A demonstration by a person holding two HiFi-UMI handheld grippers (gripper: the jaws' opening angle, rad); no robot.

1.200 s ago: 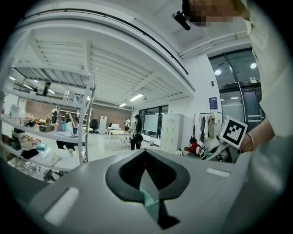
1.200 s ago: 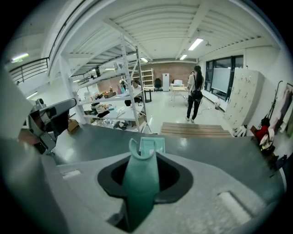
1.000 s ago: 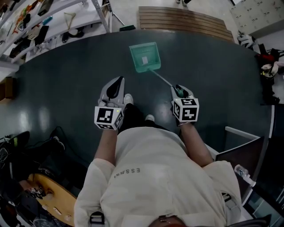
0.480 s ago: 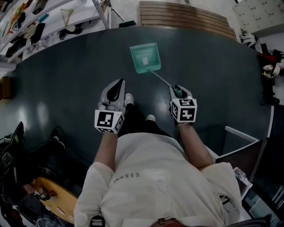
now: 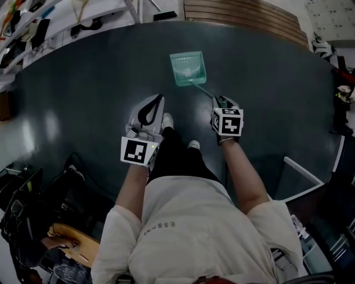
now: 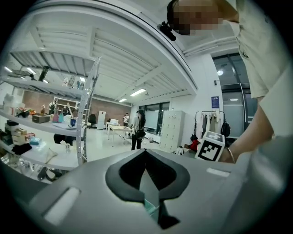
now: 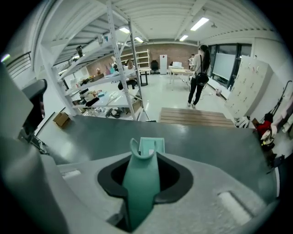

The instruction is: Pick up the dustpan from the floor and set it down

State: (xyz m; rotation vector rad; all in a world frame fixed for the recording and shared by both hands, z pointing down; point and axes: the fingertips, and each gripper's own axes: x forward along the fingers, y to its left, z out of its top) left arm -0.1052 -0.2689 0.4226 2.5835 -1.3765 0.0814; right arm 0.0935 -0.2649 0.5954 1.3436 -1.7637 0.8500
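Note:
A teal dustpan (image 5: 187, 68) with a long thin handle (image 5: 204, 90) is out in front of me over the dark floor (image 5: 83, 100). My right gripper (image 5: 221, 101) is shut on the handle's thick end, pointing steeply down. In the right gripper view the teal handle (image 7: 141, 187) fills the gap between the jaws of the right gripper (image 7: 143, 157), and the pan (image 7: 151, 145) shows just past them. I cannot tell whether the pan touches the floor. My left gripper (image 5: 158, 99) is held level to the left, shut and holding nothing; in its own view the left gripper (image 6: 146, 153) has its tips together.
Metal shelving (image 5: 33, 28) with clutter stands at the far left. A wooden pallet (image 5: 244, 15) lies beyond the floor's far edge. A white-framed panel (image 5: 302, 177) stands at the right, bags (image 5: 338, 83) at the right edge, cables and gear (image 5: 33, 222) behind me at the left. My shoes (image 5: 166, 119) are between the grippers.
Both grippers have moved forward, up the picture. The dustpan went with the right gripper, a little farther out and to the right. The grip has stayed the same.

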